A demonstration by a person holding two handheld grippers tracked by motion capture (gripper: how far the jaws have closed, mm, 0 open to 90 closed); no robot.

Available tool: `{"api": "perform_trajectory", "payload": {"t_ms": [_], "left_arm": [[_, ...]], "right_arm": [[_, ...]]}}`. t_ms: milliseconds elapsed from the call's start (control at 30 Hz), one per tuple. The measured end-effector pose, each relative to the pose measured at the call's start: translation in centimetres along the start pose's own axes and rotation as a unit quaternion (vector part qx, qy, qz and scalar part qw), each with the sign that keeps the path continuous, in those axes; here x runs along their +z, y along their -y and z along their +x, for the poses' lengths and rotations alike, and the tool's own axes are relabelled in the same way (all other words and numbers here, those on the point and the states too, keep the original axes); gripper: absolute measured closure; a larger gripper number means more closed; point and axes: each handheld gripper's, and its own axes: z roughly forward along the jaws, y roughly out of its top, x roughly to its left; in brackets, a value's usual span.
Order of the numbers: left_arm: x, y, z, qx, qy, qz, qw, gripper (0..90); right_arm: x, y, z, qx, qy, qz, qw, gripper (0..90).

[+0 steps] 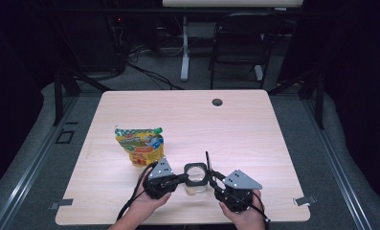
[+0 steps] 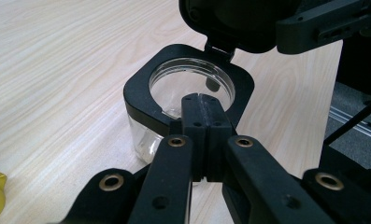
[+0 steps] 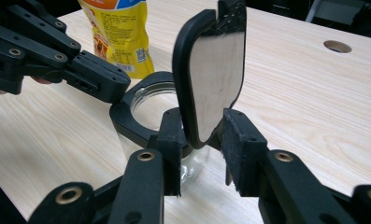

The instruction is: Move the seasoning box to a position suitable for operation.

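Gripping the black collar (image 2: 141, 95) of the glass jar (image 1: 195, 184), the left gripper (image 2: 203, 109) is seen with its two pads pressed fully together at the near edge of the collar; no gap is visible between them in the left gripper view. Whether the rim is pinched between the pads or merely touched by their tips cannot be told from the pictures.

The right gripper (image 3: 203, 140) is set with its jaws part-way apart, one on each side of the lower end of the hinged lid (image 3: 216, 70). The lid is raised upright on its hinge, its pale inner face turned toward the right gripper's camera. The left-hand pad lies against the lid's black edge; a narrow gap appears to remain at the right-hand pad, so a firm clamp cannot be confirmed.

The jar is placed upright on the table (image 1: 254, 129), near the person's edge, directly between the two grippers. Its mouth is open and its clear body appears empty. In the high view, the left hand (image 1: 147, 201) and the right hand (image 1: 242, 213) are seen entering from the bottom edge, each carrying its gripper with a grey three-cornered plate on top.

A yellow pouch (image 1: 139, 143) is located just beyond and to the left of the jar, apart from it. A round cable hole (image 1: 217, 102) is located in the far part of the table
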Motion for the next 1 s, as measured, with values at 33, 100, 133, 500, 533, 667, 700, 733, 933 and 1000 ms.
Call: {"api": "perform_trajectory", "payload": {"t_ms": [33, 100, 133, 500, 533, 667, 700, 733, 933, 1000], "left_arm": [[0.0, 0.0, 0.0, 0.001, 0.000, 0.000, 1.0000, 90.0], [0.0, 0.0, 0.0, 0.001, 0.000, 0.000, 1.0000, 90.0], [0.0, 0.0, 0.0, 0.000, 0.000, -0.001, 1.0000, 90.0], [0.0, 0.0, 0.0, -0.003, 0.002, 0.000, 1.0000, 90.0], [0.0, 0.0, 0.0, -0.003, 0.002, -0.001, 1.0000, 90.0], [0.0, 0.1, 0.1, -0.010, 0.002, -0.002, 0.9999, 90.0], [0.0, 0.1, 0.1, -0.011, 0.005, -0.005, 0.9999, 90.0], [0.0, 0.1, 0.1, -0.011, 0.003, -0.005, 0.9999, 90.0], [-0.5, 0.1, 0.1, -0.010, -0.014, -0.002, 0.9999, 90.0], [-1.0, 0.3, 0.4, -0.014, -0.020, -0.007, 0.9997, 90.0]], "right_arm": [[-0.1, 0.0, -0.1, 0.003, 0.001, 0.000, 1.0000, 69.6], [-0.2, 0.1, -0.2, 0.008, 0.003, 0.002, 1.0000, 70.0], [-0.3, 0.1, -0.2, 0.015, 0.002, 0.003, 0.9999, 70.4], [-0.4, 0.4, -0.6, 0.033, 0.000, 0.011, 0.9994, 70.3], [-0.4, 0.4, -0.6, 0.035, -0.002, 0.012, 0.9993, 68.7], [0.1, 0.4, -0.3, 0.043, 0.000, 0.003, 0.9991, 61.0], [0.3, 0.4, -0.2, 0.043, 0.000, 0.002, 0.9991, 60.9], [0.5, 0.4, -0.1, 0.042, 0.002, 0.000, 0.9991, 60.9], [1.3, 0.1, 0.1, 0.042, 0.006, -0.003, 0.9991, 62.1], [1.4, 0.0, 0.0, 0.044, 0.010, -0.001, 0.9990, 64.3]]}}
